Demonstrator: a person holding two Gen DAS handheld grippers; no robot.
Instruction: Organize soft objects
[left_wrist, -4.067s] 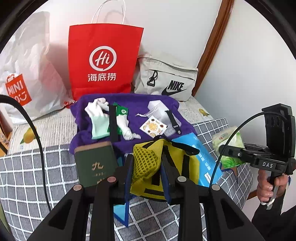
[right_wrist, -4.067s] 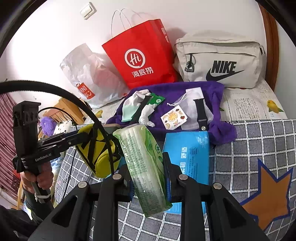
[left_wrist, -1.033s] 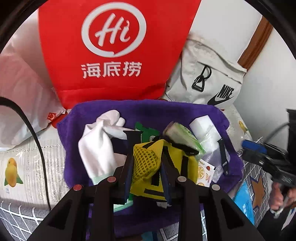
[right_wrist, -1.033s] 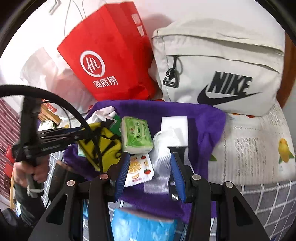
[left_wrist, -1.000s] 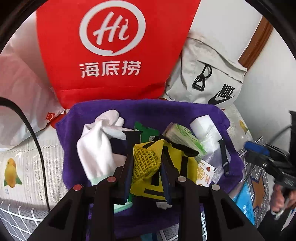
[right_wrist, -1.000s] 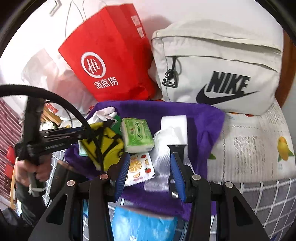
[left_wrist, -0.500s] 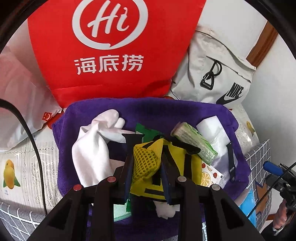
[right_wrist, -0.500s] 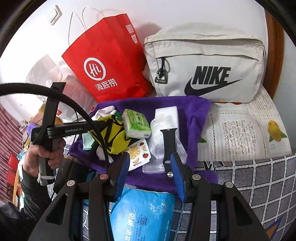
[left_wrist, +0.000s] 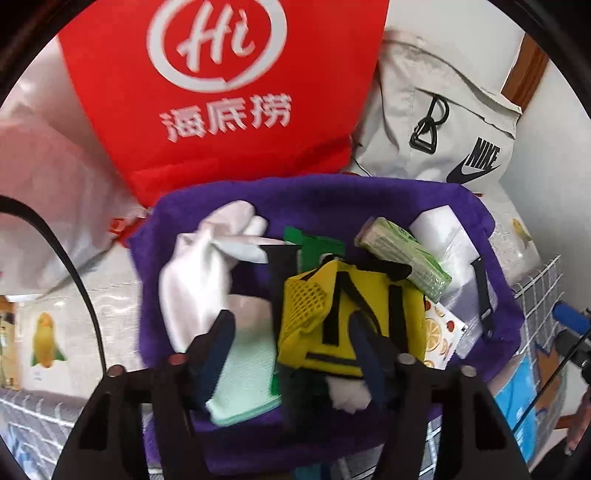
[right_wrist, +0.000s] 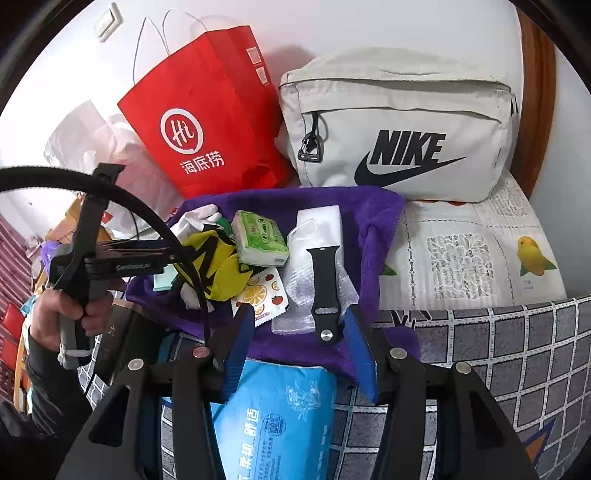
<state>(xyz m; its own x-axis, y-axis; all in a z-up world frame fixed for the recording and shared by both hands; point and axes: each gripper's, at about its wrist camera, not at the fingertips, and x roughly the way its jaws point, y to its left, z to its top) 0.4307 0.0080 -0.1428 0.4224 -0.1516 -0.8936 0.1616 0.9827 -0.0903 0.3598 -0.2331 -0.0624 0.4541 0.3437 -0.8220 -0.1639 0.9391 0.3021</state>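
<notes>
A grey checked bed cover (right_wrist: 517, 350) fills the lower part of the right wrist view, with a pale fruit-print sheet behind it. Against the wall at the top stand a beige Nike bag (right_wrist: 399, 129), a red paper bag (right_wrist: 207, 122) to its left, and a white plastic bag (right_wrist: 85, 147) at far left. In front of them, mid-frame, a purple towel (right_wrist: 373, 210) is spread out and carries the soft things. A blue tissue pack (right_wrist: 280, 417) lies at bottom centre, just below the towel.

On the towel, a white glove (left_wrist: 199, 273) sits at centre left of the left wrist view, and a yellow mesh pouch (left_wrist: 347, 302) lies in the middle. A green tissue pack (right_wrist: 260, 238) rests just right of the pouch, beside a black watch strap (right_wrist: 324, 291) and a fruit-print sachet (right_wrist: 260, 295).

The left gripper (left_wrist: 291, 343) has just been opening; its fingers (left_wrist: 218, 343) now stand apart around the pouch, no longer pinching it. The right gripper (right_wrist: 299, 339) has its fingers parted with nothing held, above the towel's near edge.
</notes>
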